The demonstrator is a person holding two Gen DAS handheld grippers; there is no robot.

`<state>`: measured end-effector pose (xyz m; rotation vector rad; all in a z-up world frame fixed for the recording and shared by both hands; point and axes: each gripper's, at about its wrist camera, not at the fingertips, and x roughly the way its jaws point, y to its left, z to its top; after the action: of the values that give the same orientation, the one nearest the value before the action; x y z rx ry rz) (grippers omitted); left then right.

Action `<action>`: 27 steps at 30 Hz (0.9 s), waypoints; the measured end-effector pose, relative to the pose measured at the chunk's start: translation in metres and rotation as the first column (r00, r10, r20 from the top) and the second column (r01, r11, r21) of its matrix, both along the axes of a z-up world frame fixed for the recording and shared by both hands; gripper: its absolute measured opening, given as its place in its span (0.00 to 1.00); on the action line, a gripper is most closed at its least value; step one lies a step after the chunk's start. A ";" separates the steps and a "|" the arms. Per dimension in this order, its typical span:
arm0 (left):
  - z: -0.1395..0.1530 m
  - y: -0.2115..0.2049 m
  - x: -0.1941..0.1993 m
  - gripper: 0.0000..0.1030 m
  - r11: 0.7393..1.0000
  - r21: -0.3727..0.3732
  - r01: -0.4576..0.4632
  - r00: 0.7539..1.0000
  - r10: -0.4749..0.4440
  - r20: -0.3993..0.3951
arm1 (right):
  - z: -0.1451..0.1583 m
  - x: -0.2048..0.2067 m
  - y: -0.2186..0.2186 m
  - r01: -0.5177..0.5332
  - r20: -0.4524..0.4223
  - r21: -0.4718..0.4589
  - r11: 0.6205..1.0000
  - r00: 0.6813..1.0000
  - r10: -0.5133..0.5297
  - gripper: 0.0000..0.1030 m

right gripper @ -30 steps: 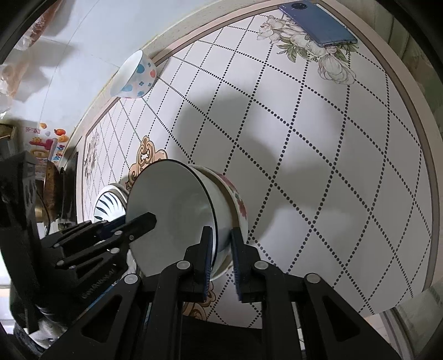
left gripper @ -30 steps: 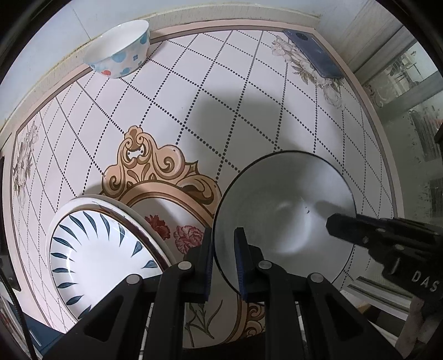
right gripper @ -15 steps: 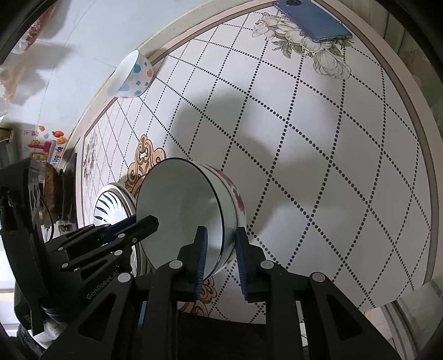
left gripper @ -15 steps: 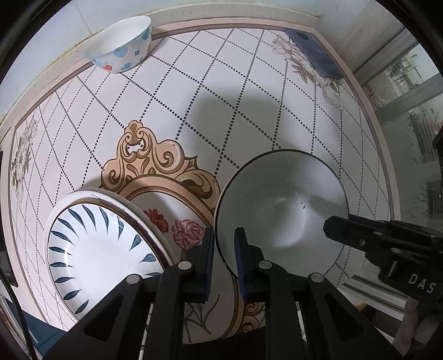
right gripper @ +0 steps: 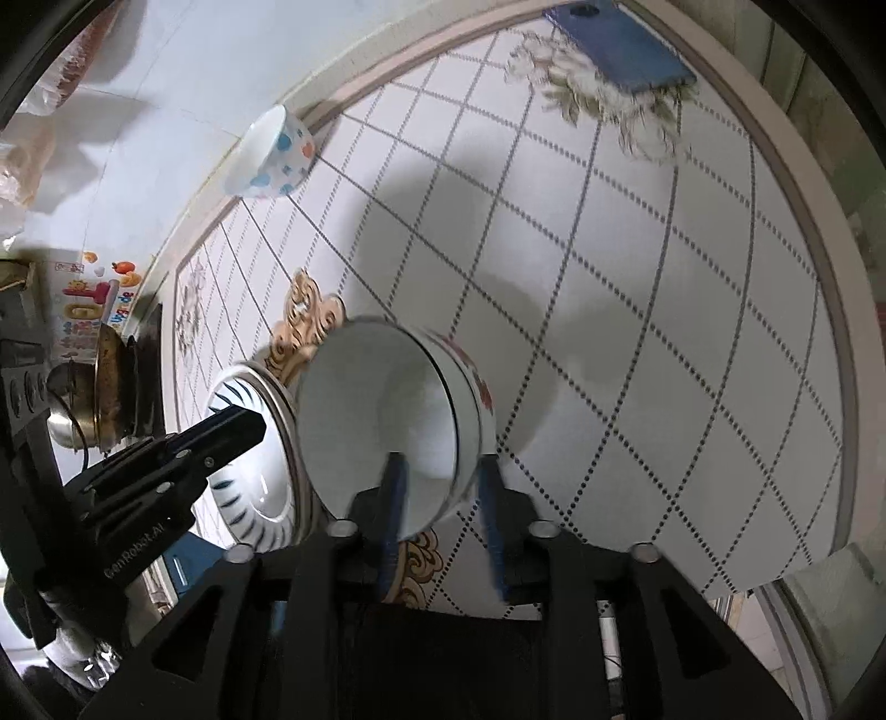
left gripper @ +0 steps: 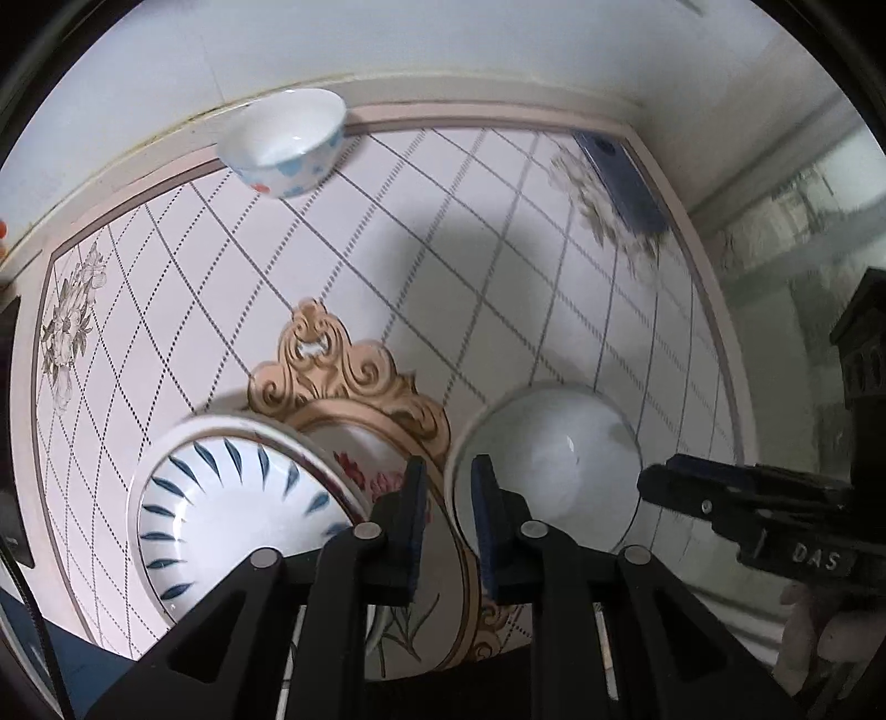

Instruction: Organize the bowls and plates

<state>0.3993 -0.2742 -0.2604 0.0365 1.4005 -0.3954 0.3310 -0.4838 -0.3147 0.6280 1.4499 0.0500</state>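
Table [left gripper: 498,288] tiling carried a leaf-patterned plate [left gripper: 232,509] beside the white bowl [right gripper: 387,421] already nested in a floral one. Both grippers were opening: right hand-held gripper [right gripper: 440,498] straddled the bowl rim, pads clear; left hand-held gripper [left gripper: 448,498] held nothing. Polka-dot bowl [left gripper: 282,144] remained unsorted, well apart.

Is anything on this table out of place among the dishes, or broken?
One thing: a dark blue smartphone lies at the far corner of the patterned table, no dish at all. The white polka-dot bowl stands alone far away. Nothing looks broken or spilled.
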 end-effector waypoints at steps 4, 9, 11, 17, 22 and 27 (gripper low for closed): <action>0.000 0.012 0.039 0.23 0.997 -0.031 -0.070 0.997 0.070 -0.016 | 0.012 0.034 0.006 -0.039 0.018 0.013 0.999 0.999 0.039 0.52; -0.005 0.041 0.101 0.23 0.981 -0.022 -0.193 0.981 0.193 0.012 | 0.019 0.101 0.026 -0.086 0.087 0.025 0.996 0.993 0.084 0.52; -0.010 0.054 0.127 0.23 0.970 -0.021 -0.240 0.971 0.240 0.007 | 0.016 0.130 0.033 -0.094 0.112 0.031 0.995 0.990 0.090 0.52; -0.033 0.093 0.204 0.23 0.931 -0.021 -0.365 0.931 0.364 -0.025 | -0.003 0.229 0.053 -0.086 0.150 0.022 0.996 0.985 0.082 0.52; -0.062 0.103 0.241 0.23 0.920 -0.020 -0.391 0.918 0.388 -0.086 | -0.025 0.288 0.064 -0.070 0.145 -0.019 0.997 0.987 0.072 0.52; -0.095 0.101 0.260 0.23 0.924 -0.026 -0.382 0.914 0.373 -0.162 | -0.055 0.323 0.074 -0.068 0.098 0.001 0.998 0.993 0.068 0.52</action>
<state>0.6593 -0.1734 -0.3556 -0.3158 1.5090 -0.1159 0.6542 -0.4099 -0.3692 0.5723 1.3759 0.1357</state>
